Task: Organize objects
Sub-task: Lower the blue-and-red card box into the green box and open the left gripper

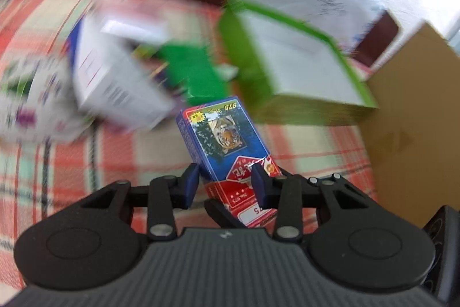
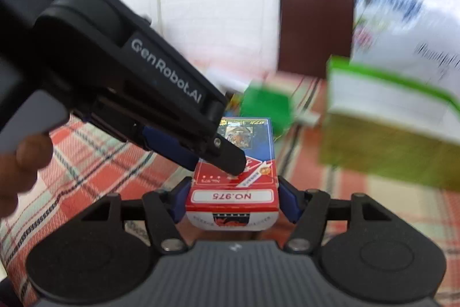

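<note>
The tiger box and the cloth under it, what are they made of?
Tiger box: looks like thin glossy printed card, with sharp folded edges and a paper seal sticker. Cloth: seems woven fabric, matte, with a red and green check pattern.

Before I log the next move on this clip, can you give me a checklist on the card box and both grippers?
1. Right gripper on the box's sides: ok; blue pads flank the playing card box at its NO.975 end, apparently touching.
2. Left gripper on the same box: ok; it is shut on the box across its thickness.
3. Box clear of the tablecloth: cannot tell.
4. Drop-off spot known: cannot tell; a cardboard box stands at the right in the left wrist view.
5. Surroundings sharp enough to judge clearance: not ok; the green-edged box is blurred.
</note>
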`<move>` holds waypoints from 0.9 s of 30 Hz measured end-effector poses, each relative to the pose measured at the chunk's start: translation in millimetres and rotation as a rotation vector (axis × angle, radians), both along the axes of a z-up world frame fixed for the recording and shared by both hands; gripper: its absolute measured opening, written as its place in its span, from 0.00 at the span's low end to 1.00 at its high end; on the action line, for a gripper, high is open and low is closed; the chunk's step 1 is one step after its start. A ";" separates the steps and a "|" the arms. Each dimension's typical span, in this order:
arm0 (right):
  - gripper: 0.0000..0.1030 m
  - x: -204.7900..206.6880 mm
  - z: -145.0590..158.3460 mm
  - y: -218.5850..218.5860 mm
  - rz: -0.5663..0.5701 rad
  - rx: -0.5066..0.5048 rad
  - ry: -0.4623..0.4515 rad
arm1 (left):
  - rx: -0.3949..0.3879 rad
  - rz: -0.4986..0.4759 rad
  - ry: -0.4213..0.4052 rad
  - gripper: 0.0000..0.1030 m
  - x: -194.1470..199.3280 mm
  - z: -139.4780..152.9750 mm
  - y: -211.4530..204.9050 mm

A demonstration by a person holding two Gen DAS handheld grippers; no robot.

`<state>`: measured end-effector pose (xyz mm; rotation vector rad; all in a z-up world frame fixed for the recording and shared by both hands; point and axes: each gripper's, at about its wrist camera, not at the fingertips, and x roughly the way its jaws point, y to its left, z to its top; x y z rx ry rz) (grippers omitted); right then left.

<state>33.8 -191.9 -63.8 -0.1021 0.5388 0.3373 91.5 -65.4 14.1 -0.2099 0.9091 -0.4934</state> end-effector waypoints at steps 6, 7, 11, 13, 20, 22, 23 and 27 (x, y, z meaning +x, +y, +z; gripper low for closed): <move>0.60 14.7 38.0 -43.1 -0.094 -0.032 -0.197 | 0.057 -0.111 -0.215 0.44 26.5 44.4 -62.4; 0.60 27.8 42.4 -52.8 -0.113 -0.022 -0.197 | 0.069 -0.120 -0.235 0.44 37.9 46.9 -71.8; 0.60 87.4 47.8 -88.1 -0.169 0.018 -0.100 | 0.110 -0.134 -0.239 0.44 81.2 40.7 -108.9; 0.60 112.5 45.5 -99.2 -0.201 0.029 -0.052 | 0.125 -0.130 -0.227 0.45 94.5 36.5 -120.7; 0.82 128.4 29.8 -119.0 -0.307 0.071 0.026 | 0.172 -0.091 -0.204 0.51 95.9 23.6 -126.6; 0.83 117.6 30.6 -119.2 -0.315 0.081 -0.001 | 0.139 -0.098 -0.211 0.52 87.3 28.2 -115.1; 0.83 114.7 31.7 -117.1 -0.315 0.081 -0.017 | 0.116 -0.098 -0.222 0.52 80.5 31.4 -105.7; 0.82 73.3 38.1 -102.8 -0.299 0.087 -0.118 | 0.074 -0.075 -0.276 0.54 48.9 42.5 -63.8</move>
